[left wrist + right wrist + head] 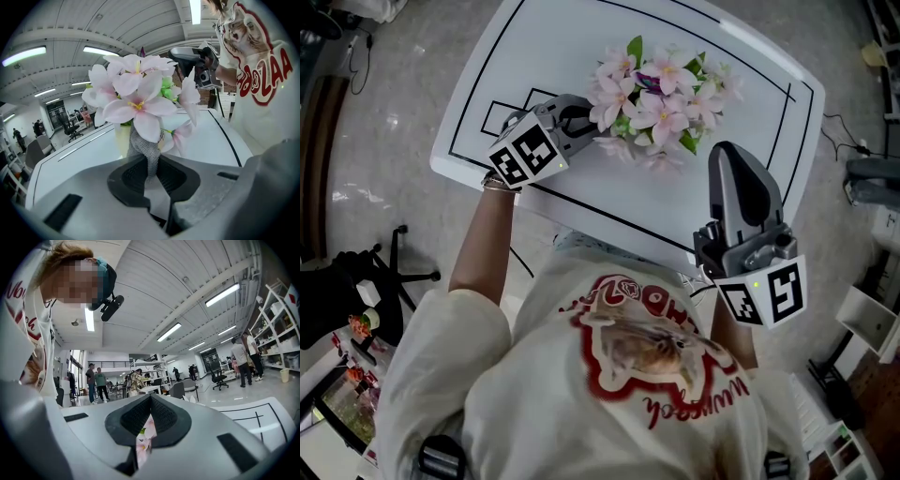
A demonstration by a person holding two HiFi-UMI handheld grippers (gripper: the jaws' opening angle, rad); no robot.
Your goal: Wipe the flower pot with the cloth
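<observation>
Pink artificial flowers stand in a pale pot on the white table; from the head view the blooms hide the pot. My left gripper sits at the flowers' left side, shut on a grey cloth. In the left gripper view the cloth rises from the jaws against the pot, under the petals. My right gripper is held above the table's near edge, right of the flowers, pointing level. Its jaws are shut with nothing in them; only a sliver of petals shows below them.
Black lines are drawn on the table, with small boxes at its left. A black chair base stands on the floor at the left, white shelving at the right. Several people and office chairs are far off in the hall.
</observation>
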